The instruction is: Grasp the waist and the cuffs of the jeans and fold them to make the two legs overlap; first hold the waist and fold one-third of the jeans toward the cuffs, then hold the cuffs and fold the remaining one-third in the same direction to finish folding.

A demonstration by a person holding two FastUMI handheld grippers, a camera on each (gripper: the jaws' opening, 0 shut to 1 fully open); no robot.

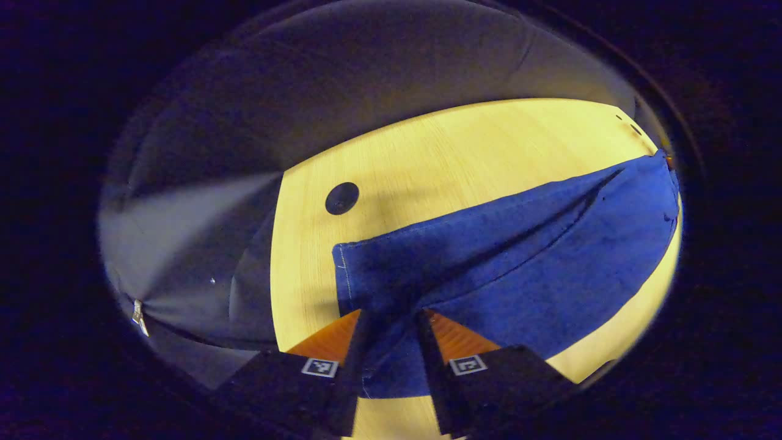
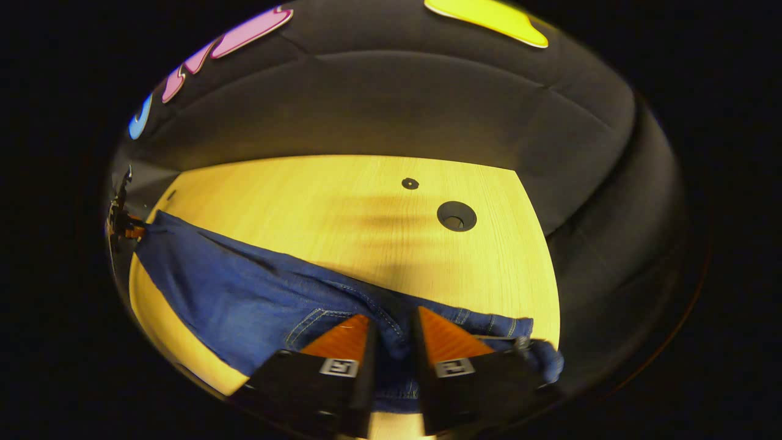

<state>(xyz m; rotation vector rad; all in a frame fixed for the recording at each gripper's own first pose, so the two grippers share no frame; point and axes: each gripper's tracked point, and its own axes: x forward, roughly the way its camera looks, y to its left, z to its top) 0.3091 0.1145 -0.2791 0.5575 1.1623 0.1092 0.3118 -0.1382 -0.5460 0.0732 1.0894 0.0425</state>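
Both grippers pinched the blue denim jeans [image 1: 519, 244] low in frame: left gripper [image 1: 391, 330] at the cuffs, right gripper [image 2: 394, 333] at the waist. On the pale wooden table [image 2: 342, 201], a loose bite could slip and skew the legs.

The left gripper view is taken from low over the wooden table [image 1: 427, 159], close above the cuff end of the jeans [image 1: 519, 244], and is directed along the legs toward the far end. The right gripper view is taken from low and close above the waist end of the jeans [image 2: 244, 293], and is directed across the table [image 2: 330, 195] toward the booth wall. The jeans and the tabletop are shared by both views.
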